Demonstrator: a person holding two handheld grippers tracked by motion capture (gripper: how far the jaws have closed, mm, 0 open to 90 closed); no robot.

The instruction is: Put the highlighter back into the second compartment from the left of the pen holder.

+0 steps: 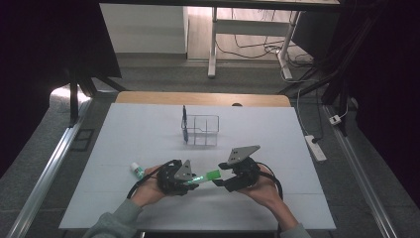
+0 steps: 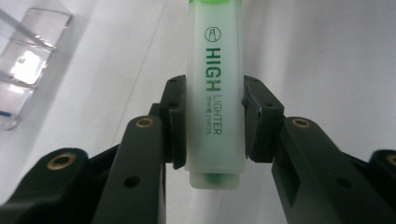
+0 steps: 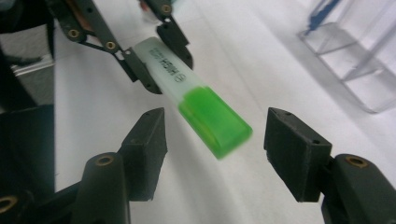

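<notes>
So the left gripper (image 1: 190, 179) has the green highlighter (image 1: 204, 176) clamped by its pale barrel. In the left gripper view both pads press flat on either side of the body (image 2: 215, 93), right around the printed "HIGH LIGHTER" lettering, and the butt end pokes out just below the pads toward the camera. The pen runs straight out ahead of the jaws.

The right gripper (image 1: 224, 179) sits just across from the left one, nose to nose with it. Its jaws stand wide apart and grip nothing. In the right gripper view the bright green cap (image 3: 215, 122) hangs in the gap between the two pads, with clear space on both sides. The cap looks a bit blurred there, and it is still on the pen.

Beyond both grippers, further out on the white table (image 1: 148, 134), there's a clear plastic organizer (image 1: 200, 130) with compartments, and something dark blue stands in its left end. Just off the left gripper's outer side, beside the person's left hand (image 1: 147, 191), lies a small white tube with a green band (image 1: 137, 170), not touching anything. Both hands hover low near the table's near edge.
</notes>
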